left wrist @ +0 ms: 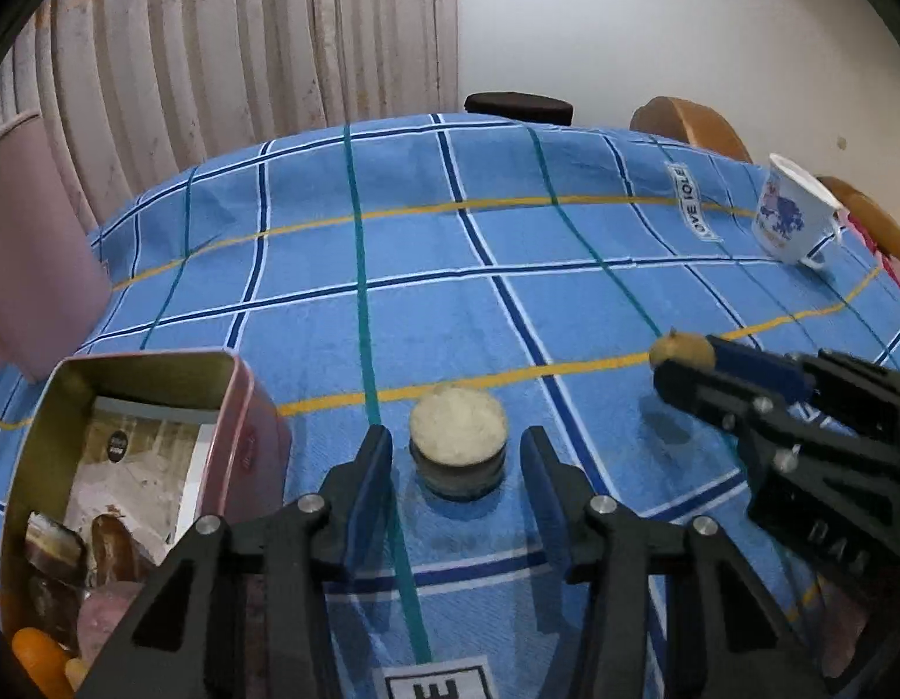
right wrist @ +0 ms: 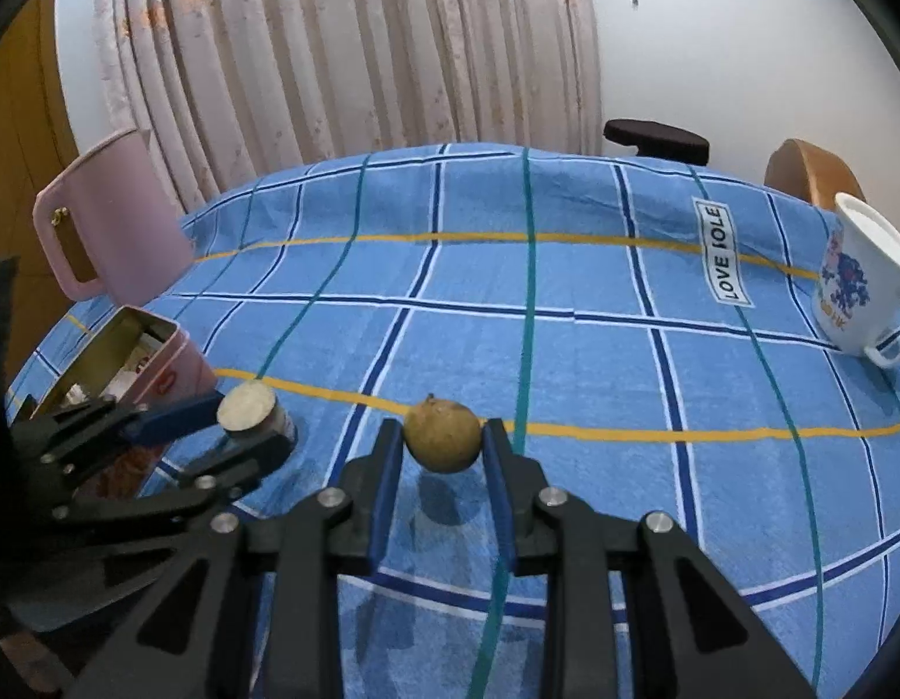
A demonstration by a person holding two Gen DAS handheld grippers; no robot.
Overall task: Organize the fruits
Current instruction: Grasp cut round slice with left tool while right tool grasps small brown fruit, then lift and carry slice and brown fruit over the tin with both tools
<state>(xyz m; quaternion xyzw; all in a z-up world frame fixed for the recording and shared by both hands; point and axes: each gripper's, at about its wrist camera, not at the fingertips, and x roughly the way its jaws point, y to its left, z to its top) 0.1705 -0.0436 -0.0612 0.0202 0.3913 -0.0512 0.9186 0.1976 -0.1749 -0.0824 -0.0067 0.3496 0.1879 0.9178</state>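
Observation:
My right gripper (right wrist: 443,428) is shut on a small round yellow-brown fruit (right wrist: 444,437), with a blue pad pressed to each side and a shadow on the cloth beneath it. The left wrist view shows that fruit (left wrist: 683,349) at the right gripper's tips. My left gripper (left wrist: 456,434) is open around a short round piece with a pale top and dark sides (left wrist: 456,437). It stands on the cloth, and a small gap shows on each side of it. An open pink tin (left wrist: 158,361) to its left holds several items.
A blue checked cloth (right wrist: 595,361) covers the table. A pink jug (right wrist: 112,215) stands at the back left behind the tin (right wrist: 152,326). A white mug with a blue print (right wrist: 857,279) is at the far right. Chair backs (right wrist: 811,169) rise behind the far edge.

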